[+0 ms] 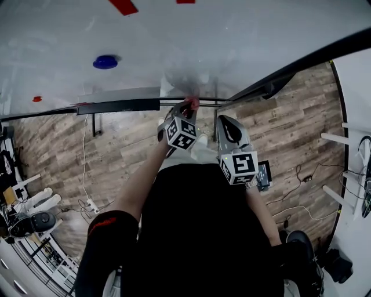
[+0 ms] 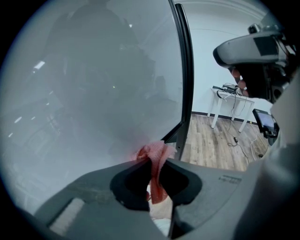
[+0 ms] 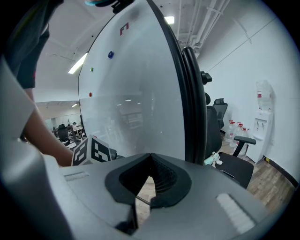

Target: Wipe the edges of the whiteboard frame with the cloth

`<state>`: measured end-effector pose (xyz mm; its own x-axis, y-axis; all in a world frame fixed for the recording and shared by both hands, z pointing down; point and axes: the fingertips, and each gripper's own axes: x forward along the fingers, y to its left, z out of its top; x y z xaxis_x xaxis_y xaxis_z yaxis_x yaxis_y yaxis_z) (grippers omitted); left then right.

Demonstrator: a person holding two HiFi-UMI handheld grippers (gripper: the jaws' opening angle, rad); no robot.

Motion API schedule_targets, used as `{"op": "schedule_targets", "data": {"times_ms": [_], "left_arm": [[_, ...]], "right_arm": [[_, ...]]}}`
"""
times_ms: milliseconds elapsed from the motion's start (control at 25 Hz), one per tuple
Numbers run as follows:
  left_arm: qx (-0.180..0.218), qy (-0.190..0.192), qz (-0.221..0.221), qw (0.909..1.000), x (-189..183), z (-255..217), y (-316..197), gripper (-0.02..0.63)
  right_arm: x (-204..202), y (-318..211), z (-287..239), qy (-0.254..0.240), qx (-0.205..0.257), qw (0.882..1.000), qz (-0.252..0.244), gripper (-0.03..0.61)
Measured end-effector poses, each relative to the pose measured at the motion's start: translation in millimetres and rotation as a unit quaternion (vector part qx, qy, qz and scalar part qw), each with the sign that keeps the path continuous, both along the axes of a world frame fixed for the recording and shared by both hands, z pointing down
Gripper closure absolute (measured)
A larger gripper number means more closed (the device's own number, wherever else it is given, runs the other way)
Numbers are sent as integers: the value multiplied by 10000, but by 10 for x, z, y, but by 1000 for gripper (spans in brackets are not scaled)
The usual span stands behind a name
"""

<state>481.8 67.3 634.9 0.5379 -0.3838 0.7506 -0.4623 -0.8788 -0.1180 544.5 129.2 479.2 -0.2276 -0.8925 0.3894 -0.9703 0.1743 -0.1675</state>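
Note:
The whiteboard (image 1: 191, 40) fills the top of the head view. Its black frame (image 1: 119, 106) runs along the bottom edge and climbs at the right (image 1: 301, 64). My left gripper (image 1: 188, 107) is shut on a red-pink cloth (image 1: 193, 102) and holds it against the board's lower edge. In the left gripper view the cloth (image 2: 154, 157) sticks out between the jaws of the left gripper (image 2: 153, 163), just left of the frame (image 2: 186, 70) and its corner. My right gripper (image 1: 224, 119) hangs beside it, shut and holding nothing (image 3: 150, 158), facing the frame's edge (image 3: 192, 98).
A blue magnet (image 1: 105, 61), a small red magnet (image 1: 37, 98) and red tape (image 1: 123, 6) sit on the board. Cables and a power strip (image 1: 91, 204) lie on the wood floor. A black office chair (image 3: 236, 164) stands behind the board, and a white table (image 2: 230, 99) stands by the wall.

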Motion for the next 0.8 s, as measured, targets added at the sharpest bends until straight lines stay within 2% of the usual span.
{"op": "schedule_targets", "data": {"times_ms": [800], "left_arm": [[-28,-17,630,9980,457,5,196,566]], "right_arm": [[358,222,12,5,-21,9985,544,577]]}}
